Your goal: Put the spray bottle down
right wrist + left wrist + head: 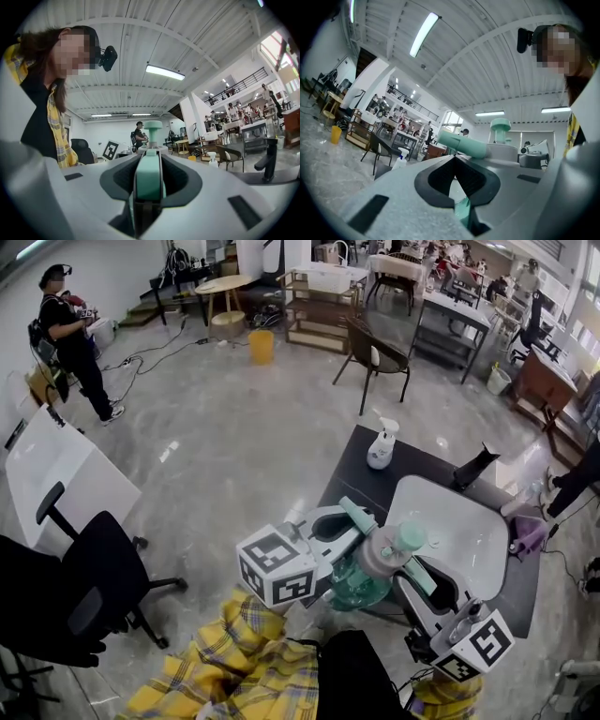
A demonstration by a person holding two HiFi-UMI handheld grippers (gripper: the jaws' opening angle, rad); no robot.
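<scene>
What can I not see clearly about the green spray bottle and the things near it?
- Bottom of the spray bottle: in the head view the left claw and right claw cover it, so contact with the table is unclear.
- Print on the white bottle: too small in every view.
- Table under the claws: both gripper views point upward and miss it.

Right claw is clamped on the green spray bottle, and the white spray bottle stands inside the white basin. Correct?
Not quite. The white spray bottle stands on the dark table beyond the white basin, not inside it; the head view shows this. The right claw is clamped on the green spray bottle, as stated.
</scene>
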